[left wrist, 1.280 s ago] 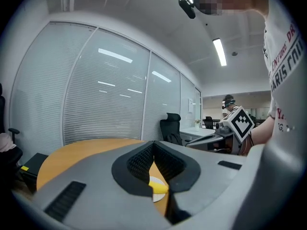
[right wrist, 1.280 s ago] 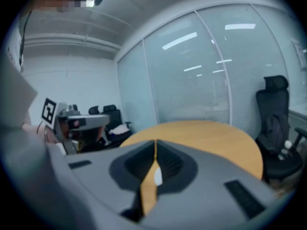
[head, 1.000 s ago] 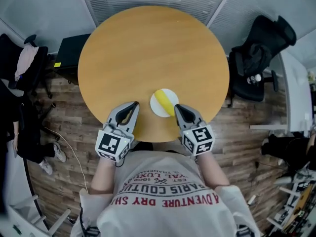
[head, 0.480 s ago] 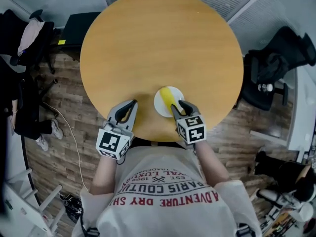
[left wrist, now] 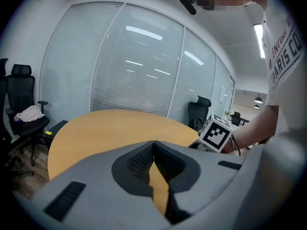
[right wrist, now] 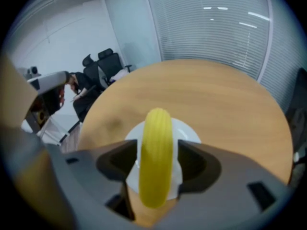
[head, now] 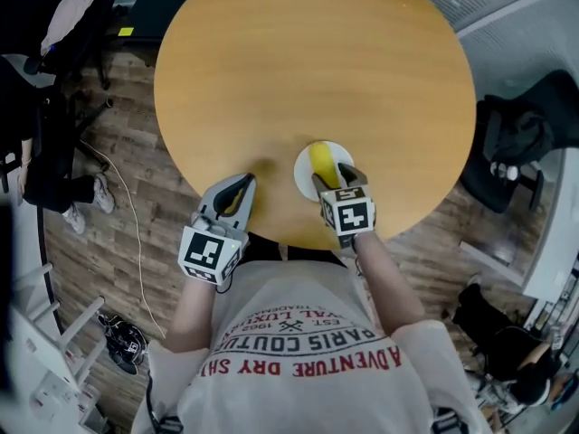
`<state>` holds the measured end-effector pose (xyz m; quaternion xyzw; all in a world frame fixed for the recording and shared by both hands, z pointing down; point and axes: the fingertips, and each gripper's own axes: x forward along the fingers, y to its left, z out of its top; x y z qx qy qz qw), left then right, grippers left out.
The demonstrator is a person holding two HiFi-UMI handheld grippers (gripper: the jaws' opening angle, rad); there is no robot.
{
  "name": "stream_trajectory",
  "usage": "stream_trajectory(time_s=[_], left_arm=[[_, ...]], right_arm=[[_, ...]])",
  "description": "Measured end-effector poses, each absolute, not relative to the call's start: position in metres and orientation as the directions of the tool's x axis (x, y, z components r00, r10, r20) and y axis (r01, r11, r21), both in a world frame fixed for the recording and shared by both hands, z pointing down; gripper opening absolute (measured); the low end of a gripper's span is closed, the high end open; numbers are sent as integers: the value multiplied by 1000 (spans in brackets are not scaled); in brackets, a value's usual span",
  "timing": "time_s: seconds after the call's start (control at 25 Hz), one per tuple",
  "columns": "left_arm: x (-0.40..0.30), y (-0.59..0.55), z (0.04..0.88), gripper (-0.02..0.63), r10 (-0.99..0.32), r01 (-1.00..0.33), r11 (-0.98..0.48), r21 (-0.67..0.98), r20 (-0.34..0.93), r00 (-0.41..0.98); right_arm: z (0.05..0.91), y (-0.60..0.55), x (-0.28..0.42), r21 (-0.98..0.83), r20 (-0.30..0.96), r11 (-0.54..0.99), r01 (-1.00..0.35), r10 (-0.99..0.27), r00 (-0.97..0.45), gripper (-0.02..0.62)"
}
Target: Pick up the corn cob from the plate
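The round wooden table [head: 308,61] carries a white plate [head: 303,172] near its 6 o'clock edge, just in front of the person. The corn cob [head: 320,158] lies on this plate, lengthwise along the 12-to-6 o'clock line. The right gripper [head: 333,179] reaches in from the plate's 6 o'clock side. In the right gripper view its jaws are closed around the corn cob [right wrist: 156,147], one jaw against each flank, with the plate [right wrist: 184,128] showing beneath and the cob's near end projecting past the plate rim. The left gripper [head: 242,184] sits at 9 o'clock from the plate, over the table edge and well apart from the cob. In the left gripper view, the left gripper [left wrist: 153,145] has its jaw tips touching, with nothing between them.
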<state>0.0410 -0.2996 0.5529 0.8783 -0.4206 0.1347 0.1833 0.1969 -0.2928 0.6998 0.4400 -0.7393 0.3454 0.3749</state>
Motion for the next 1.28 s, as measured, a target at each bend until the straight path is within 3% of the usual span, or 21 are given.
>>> stream_trajectory(time_s=[0.32, 0.92, 1.28], left_arm=[[33, -295, 565, 35, -696, -809, -547, 216, 419, 583], [32, -294, 556, 35, -691, -798, -568, 200, 411, 595], [36, -292, 534, 35, -693, -781, -601, 168, 376, 615]], right_arm=[[724, -295, 192, -135, 908, 388, -912, -321, -271, 264], [724, -297, 191, -93, 908, 432, -897, -333, -254, 265], [654, -308, 182, -194, 779, 392, -899, -496, -384, 265]])
